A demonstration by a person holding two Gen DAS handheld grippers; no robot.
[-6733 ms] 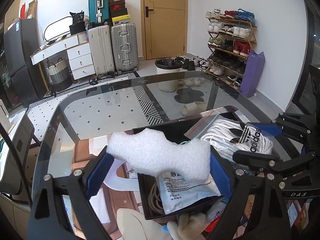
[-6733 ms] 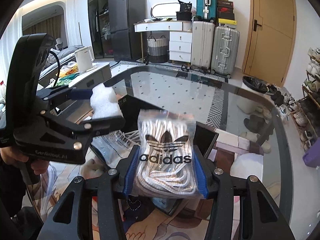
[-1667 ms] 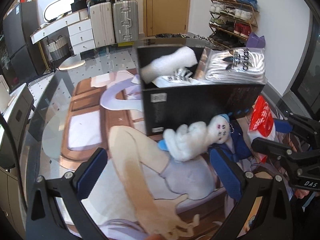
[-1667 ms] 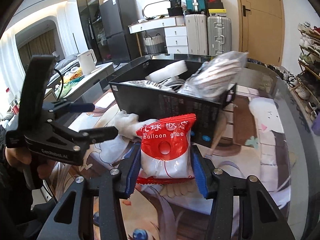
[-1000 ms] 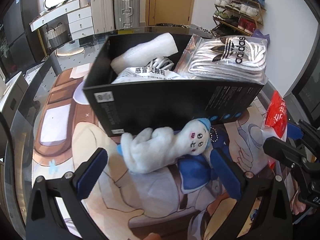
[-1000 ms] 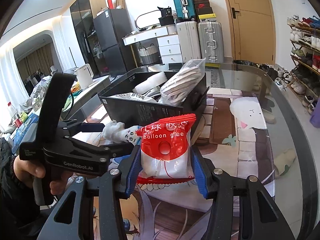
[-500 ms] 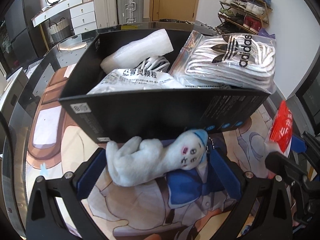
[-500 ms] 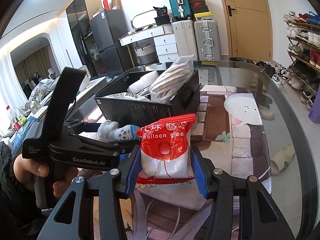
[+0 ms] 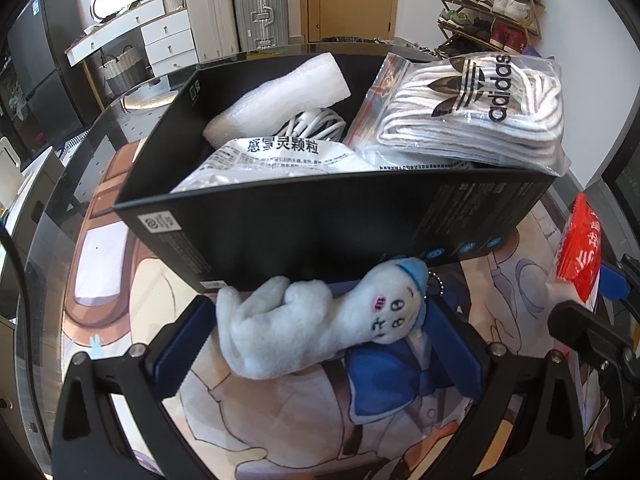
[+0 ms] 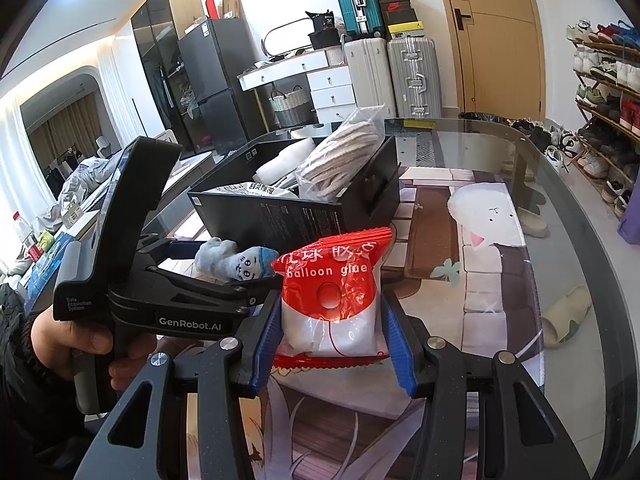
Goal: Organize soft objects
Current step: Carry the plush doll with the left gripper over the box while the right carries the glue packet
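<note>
My left gripper (image 9: 320, 344) is shut on a white plush toy (image 9: 304, 324) with a blue cap, held just in front of the near wall of a black box (image 9: 320, 220). The plush toy (image 10: 236, 260) and the left gripper (image 10: 240, 264) also show in the right wrist view. The box holds a white foam piece (image 9: 280, 92), a white sachet pack (image 9: 276, 160), a coiled white cable (image 9: 316, 124) and an adidas sock bag (image 9: 472, 108) leaning on its right rim. My right gripper (image 10: 330, 332) is shut on a red and white balloon glue packet (image 10: 332, 296), right of the box (image 10: 296, 204).
The box stands on a printed mat (image 10: 492, 248) over a glass table (image 10: 568, 184). Suitcases (image 10: 388, 68), a white dresser (image 10: 316, 76), a door and a shoe rack (image 10: 604, 92) stand in the room behind. A slipper (image 10: 564, 316) lies on the floor under the glass.
My left gripper has closed on the plush toy and lifted it closer to the box's near wall. My right gripper has kept hold of the balloon glue packet and risen slightly.
</note>
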